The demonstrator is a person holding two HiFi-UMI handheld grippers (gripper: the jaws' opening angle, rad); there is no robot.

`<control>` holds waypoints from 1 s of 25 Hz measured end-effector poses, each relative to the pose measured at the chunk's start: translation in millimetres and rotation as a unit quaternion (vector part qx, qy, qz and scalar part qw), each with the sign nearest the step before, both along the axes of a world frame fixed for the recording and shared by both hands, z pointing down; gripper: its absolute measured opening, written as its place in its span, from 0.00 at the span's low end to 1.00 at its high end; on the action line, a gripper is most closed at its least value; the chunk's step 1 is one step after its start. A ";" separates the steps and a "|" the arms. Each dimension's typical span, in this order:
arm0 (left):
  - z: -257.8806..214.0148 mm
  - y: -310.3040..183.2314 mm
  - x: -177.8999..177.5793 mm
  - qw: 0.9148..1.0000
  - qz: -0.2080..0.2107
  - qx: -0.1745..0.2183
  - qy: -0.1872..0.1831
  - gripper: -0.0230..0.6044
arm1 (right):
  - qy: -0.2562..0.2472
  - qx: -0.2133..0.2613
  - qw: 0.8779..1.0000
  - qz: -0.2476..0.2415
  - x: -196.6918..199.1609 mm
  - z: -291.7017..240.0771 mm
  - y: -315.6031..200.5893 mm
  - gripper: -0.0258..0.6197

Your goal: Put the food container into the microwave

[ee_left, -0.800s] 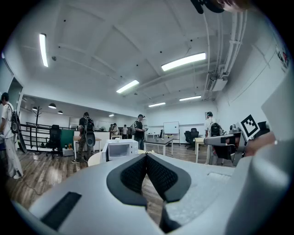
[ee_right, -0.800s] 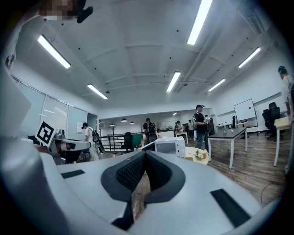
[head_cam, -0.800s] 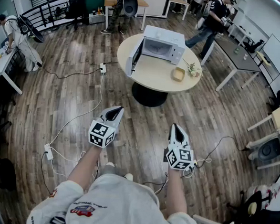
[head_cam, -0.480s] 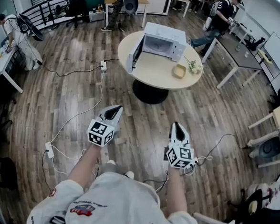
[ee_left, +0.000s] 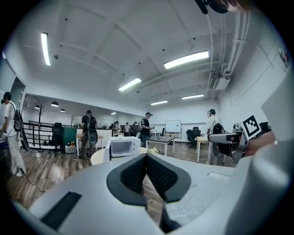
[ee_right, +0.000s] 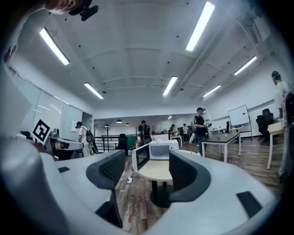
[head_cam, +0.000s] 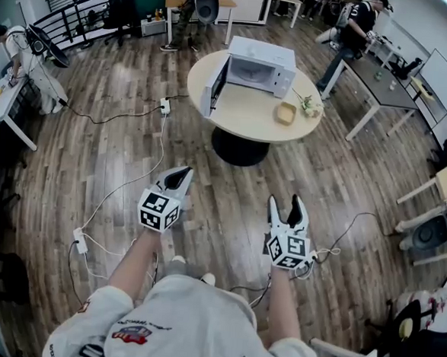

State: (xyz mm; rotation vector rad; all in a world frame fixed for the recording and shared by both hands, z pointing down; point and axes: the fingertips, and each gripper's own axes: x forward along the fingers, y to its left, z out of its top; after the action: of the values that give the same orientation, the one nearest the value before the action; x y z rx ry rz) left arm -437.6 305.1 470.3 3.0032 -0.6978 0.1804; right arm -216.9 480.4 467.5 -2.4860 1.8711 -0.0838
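My left gripper (head_cam: 181,177) is closed on nothing. Well ahead, the microwave (head_cam: 260,66) stands door-open on the round table (head_cam: 239,120), with the food container (head_cam: 286,113) just right of it. My right gripper (head_cam: 286,206) gapes wide and empty. I should walk close, then bring it level to the container's rim.

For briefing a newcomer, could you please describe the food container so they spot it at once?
Find the round beige table on the wooden floor, carrying a white microwave with its door open. Near the microwave's right front corner in the head view lies the food container, beside a bunch of greenery. It is the only low, tan, square tub there.
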 end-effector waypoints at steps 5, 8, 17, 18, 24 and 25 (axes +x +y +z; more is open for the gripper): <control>0.3 3.0 -2.1 1.000 -0.002 -0.002 -0.002 0.04 | -0.006 -0.003 1.000 0.004 1.4 6.5 5.8 0.48; 0.6 6.7 -1.0 1.000 -0.002 -0.002 -0.004 0.04 | -0.008 -0.002 1.000 0.005 2.4 8.6 9.3 0.49; 3.1 3.9 9.5 1.000 -0.003 -0.010 -0.003 0.04 | -0.021 -0.012 1.000 0.008 11.9 19.5 12.1 0.49; 5.8 1.3 12.2 1.000 -0.003 -0.012 -0.004 0.04 | -0.022 -0.012 1.000 0.009 14.2 20.1 9.2 0.49; 13.8 -32.3 45.9 1.000 0.002 -0.020 -0.003 0.04 | -0.024 -0.014 1.000 0.010 40.9 22.8 -23.6 0.49; 13.7 -40.0 54.0 1.000 0.003 -0.020 -0.002 0.04 | -0.025 -0.015 1.000 0.010 47.0 23.9 -31.2 0.49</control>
State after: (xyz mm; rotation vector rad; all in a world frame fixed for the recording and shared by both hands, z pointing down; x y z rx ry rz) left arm -383.7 265.1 484.0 2.9678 -0.6761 0.1985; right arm -169.9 449.3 491.4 -2.4973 1.8392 -0.1717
